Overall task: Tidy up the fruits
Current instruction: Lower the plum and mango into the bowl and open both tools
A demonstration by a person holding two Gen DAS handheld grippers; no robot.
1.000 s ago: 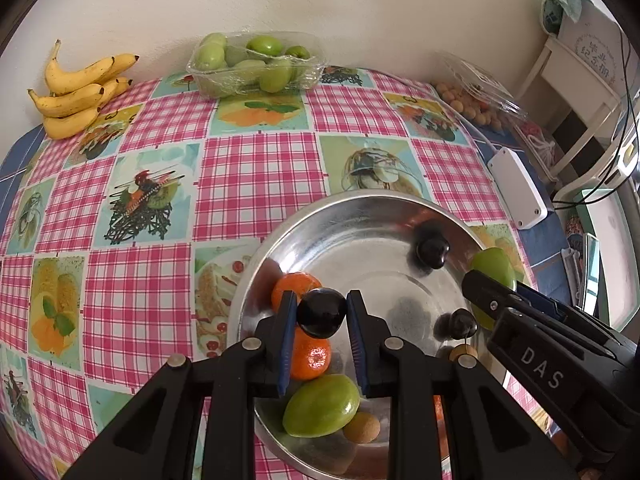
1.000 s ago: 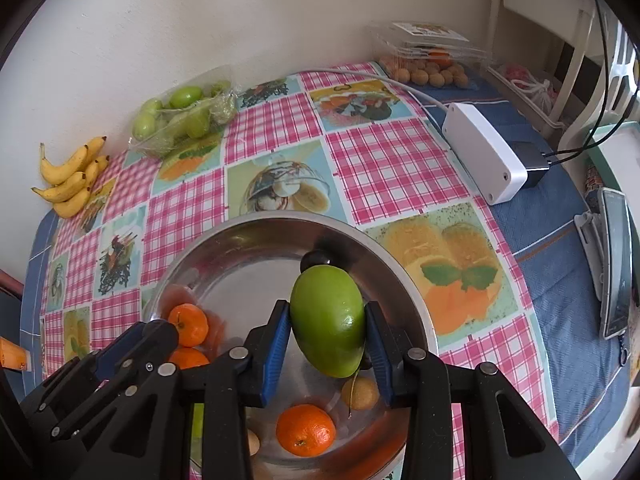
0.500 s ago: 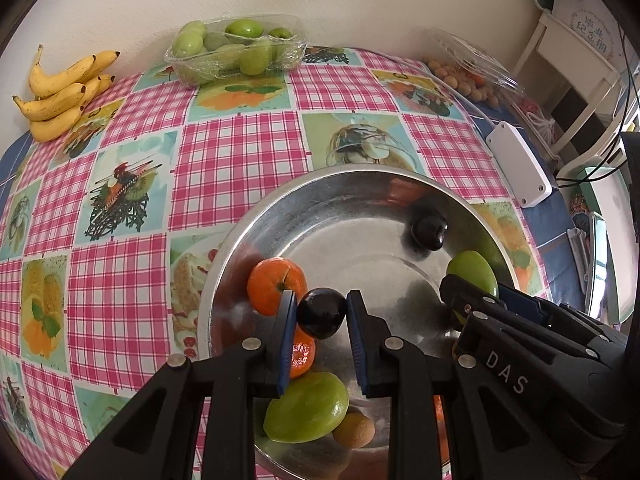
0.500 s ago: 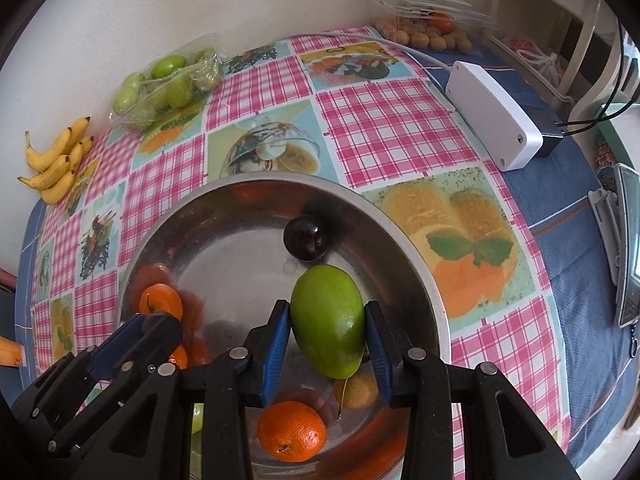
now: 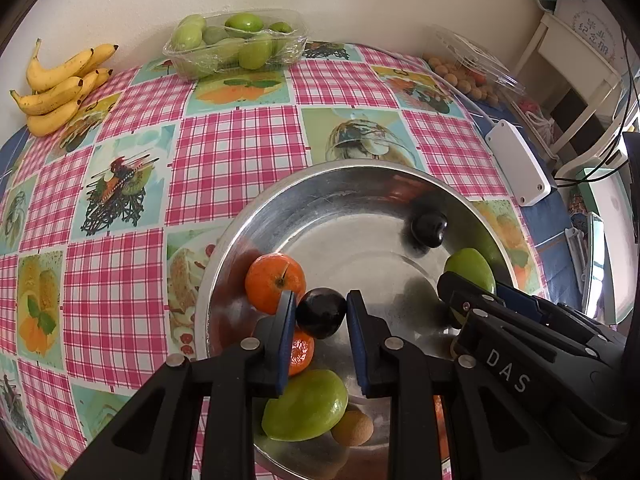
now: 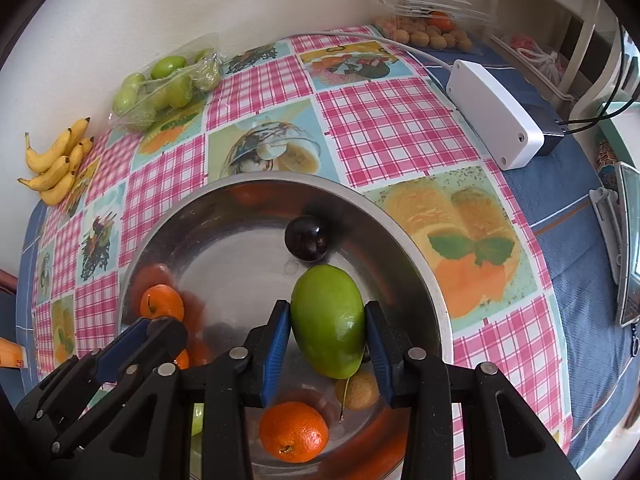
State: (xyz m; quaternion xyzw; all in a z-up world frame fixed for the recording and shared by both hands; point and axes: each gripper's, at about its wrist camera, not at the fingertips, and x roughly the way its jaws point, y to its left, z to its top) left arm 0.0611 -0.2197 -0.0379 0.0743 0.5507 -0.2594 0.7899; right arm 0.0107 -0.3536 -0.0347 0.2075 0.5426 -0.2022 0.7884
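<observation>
Two fruits held: my left gripper (image 5: 321, 314) is closed on a dark plum (image 5: 321, 313), my right gripper (image 6: 327, 330) on a green mango (image 6: 328, 330). Both have dropped lower over the steel bowl (image 6: 416, 272) beneath them; release looks near.

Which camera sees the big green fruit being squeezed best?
The right wrist view: the green mango sits whole between the right hand-held gripper fingers. The left wrist view shows only its top behind that gripper.
</observation>
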